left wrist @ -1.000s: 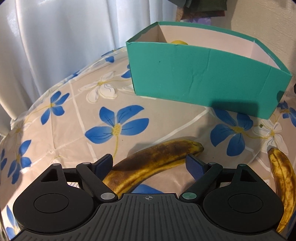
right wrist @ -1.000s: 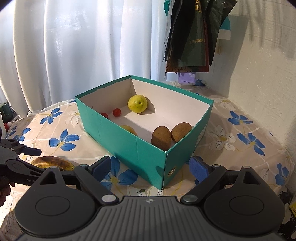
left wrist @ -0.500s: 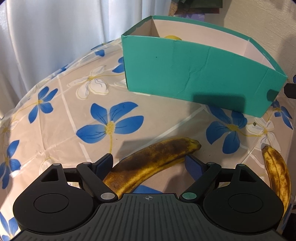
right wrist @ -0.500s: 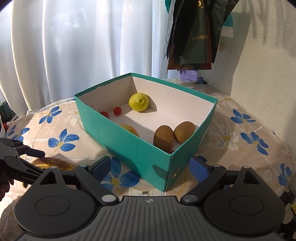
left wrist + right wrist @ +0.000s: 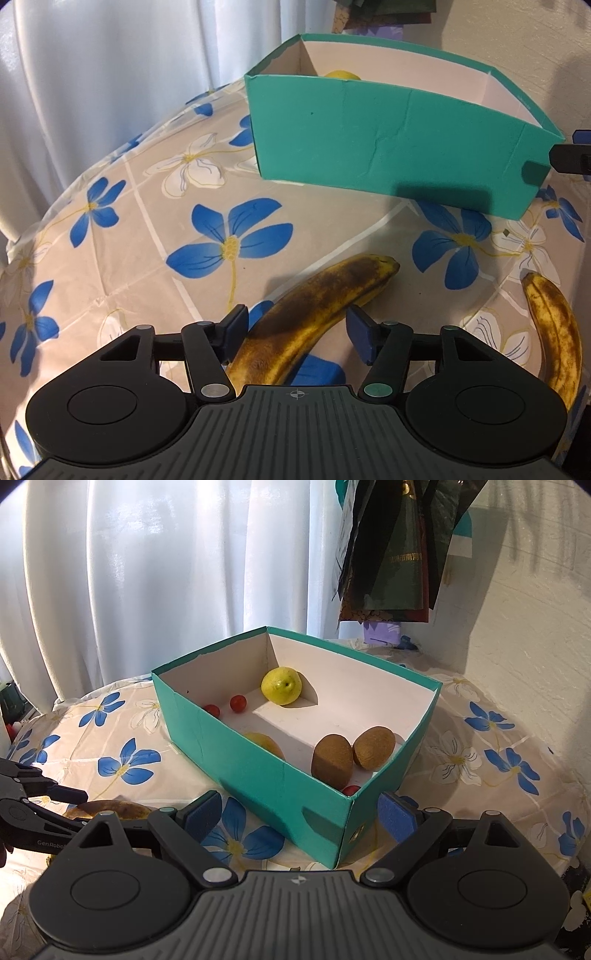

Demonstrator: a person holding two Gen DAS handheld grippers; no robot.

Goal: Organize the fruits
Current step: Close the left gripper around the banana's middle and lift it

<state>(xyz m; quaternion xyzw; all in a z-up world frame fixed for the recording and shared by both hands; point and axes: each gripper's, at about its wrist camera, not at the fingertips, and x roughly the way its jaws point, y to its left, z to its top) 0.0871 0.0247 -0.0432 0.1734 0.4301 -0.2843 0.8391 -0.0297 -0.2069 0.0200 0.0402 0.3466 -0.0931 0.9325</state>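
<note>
The left gripper (image 5: pixel 295 328) was low over the table, and its jaws were closing around a very ripe banana (image 5: pixel 314 314), brown over most of its skin. The banana lay on the flowered tablecloth (image 5: pixel 147 229) and passed between the two blue pads; the left pad seemed to be at the skin already, while a narrow gap was still visible beside the right pad, so the fruit was not yet pinched. Its far tip pointed toward the teal box (image 5: pixel 388 140), which stood a little further on the same cloth. A second banana (image 5: pixel 554 332), also spotted, lay on the right side of this view, well apart from the first one and not touched by anything. The right gripper (image 5: pixel 301 814) was held near the close corner of the box (image 5: pixel 258 771), with its jaws spread wide and nothing between them; the corner of the box was seen in the gap, but the pads did not touch it. Inside the box a yellow pear (image 5: pixel 282 685) rested in the far corner, two kiwis (image 5: pixel 349 751) stood side by side near the right wall, and two small red tomatoes (image 5: pixel 238 703) lay near the left wall. Another yellow fruit (image 5: pixel 264 742) was partly hidden behind the front wall, and one more small red fruit (image 5: pixel 351 789) showed at the near corner. A white curtain (image 5: pixel 147 590) hung behind the table.
</note>
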